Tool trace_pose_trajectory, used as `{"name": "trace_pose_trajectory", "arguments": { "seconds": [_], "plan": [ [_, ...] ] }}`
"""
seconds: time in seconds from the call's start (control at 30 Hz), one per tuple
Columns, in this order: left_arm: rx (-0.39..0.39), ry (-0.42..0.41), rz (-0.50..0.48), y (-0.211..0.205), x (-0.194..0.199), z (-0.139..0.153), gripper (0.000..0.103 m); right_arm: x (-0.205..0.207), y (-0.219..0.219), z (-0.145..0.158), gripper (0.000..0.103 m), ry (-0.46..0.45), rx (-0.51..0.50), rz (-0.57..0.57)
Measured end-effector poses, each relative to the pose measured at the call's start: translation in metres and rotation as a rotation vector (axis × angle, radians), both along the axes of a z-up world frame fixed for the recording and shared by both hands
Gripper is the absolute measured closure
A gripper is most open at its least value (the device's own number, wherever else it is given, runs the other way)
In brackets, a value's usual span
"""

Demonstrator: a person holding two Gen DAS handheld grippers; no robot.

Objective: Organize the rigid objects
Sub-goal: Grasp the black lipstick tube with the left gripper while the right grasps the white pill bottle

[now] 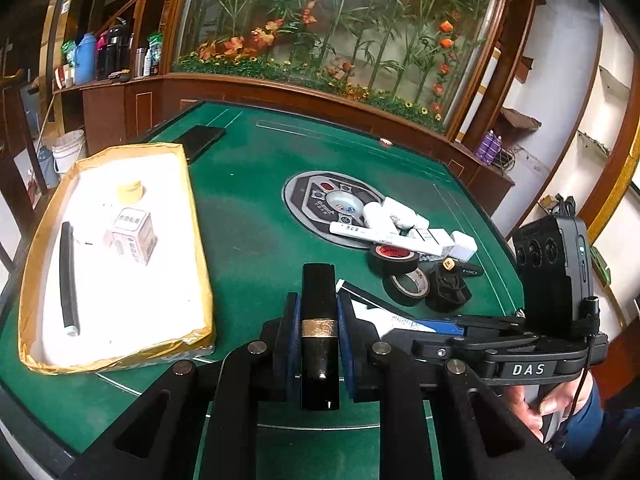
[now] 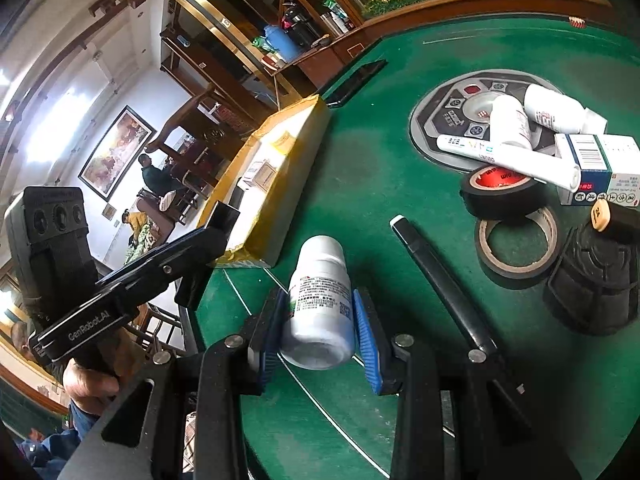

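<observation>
Green felt table [image 1: 256, 216]: only my left wrist view looks into the white tray [image 1: 120, 304], and my left gripper [image 1: 319, 320] pinches a black gold-banded tube [image 1: 319, 300] above the felt. Right wrist view: my right gripper [image 2: 320, 320] clamps a white bottle [image 2: 320, 304], tray alongside.

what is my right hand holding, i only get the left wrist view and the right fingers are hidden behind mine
Observer: The right gripper is shut on a white plastic pill bottle with a printed label, cap pointing away from the camera.
Operator: ok is anything lying close to it
Observer: Yes, a long slim black stick with a white tip lies on the green felt table just beside the right gripper, apart from the bottle.
Operator: and that white box in the pile, any markings
Observer: The white and blue cardboard box shows a barcode on its end face in the right wrist view.
</observation>
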State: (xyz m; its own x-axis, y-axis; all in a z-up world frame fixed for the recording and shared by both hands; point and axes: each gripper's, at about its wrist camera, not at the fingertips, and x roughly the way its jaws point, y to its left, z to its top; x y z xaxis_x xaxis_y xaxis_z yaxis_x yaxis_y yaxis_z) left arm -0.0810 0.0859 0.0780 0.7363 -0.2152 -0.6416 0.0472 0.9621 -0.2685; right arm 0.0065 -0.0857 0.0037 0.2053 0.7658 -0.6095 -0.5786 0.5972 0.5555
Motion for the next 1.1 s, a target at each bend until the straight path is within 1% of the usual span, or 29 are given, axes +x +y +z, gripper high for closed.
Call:
{"name": "trace_pose_trajectory", "arguments": {
  "seconds": [0.4, 0.5, 0.63, 0.77, 1.1],
  "plan": [
    [-0.043, -0.023, 0.017, 0.021, -0.008, 0.004, 0.086, -0.008, 0.013, 0.009, 0.069, -0.034, 0.004, 0.005],
    [-0.046, -0.038, 0.036, 0.030, -0.011, 0.007, 0.085, -0.010, 0.022, 0.014, 0.069, -0.036, 0.004, 0.005],
    [-0.052, -0.049, 0.067, 0.045, -0.015, 0.009, 0.085, -0.012, 0.037, 0.027, 0.069, -0.072, 0.005, 0.003],
    [-0.062, -0.064, 0.098, 0.062, -0.020, 0.010, 0.085, -0.010, 0.052, 0.034, 0.069, -0.082, -0.003, 0.008],
    [-0.089, -0.081, 0.161, 0.096, -0.026, 0.006, 0.085, -0.009, 0.085, 0.047, 0.069, -0.103, -0.025, 0.025]
  ]
}}
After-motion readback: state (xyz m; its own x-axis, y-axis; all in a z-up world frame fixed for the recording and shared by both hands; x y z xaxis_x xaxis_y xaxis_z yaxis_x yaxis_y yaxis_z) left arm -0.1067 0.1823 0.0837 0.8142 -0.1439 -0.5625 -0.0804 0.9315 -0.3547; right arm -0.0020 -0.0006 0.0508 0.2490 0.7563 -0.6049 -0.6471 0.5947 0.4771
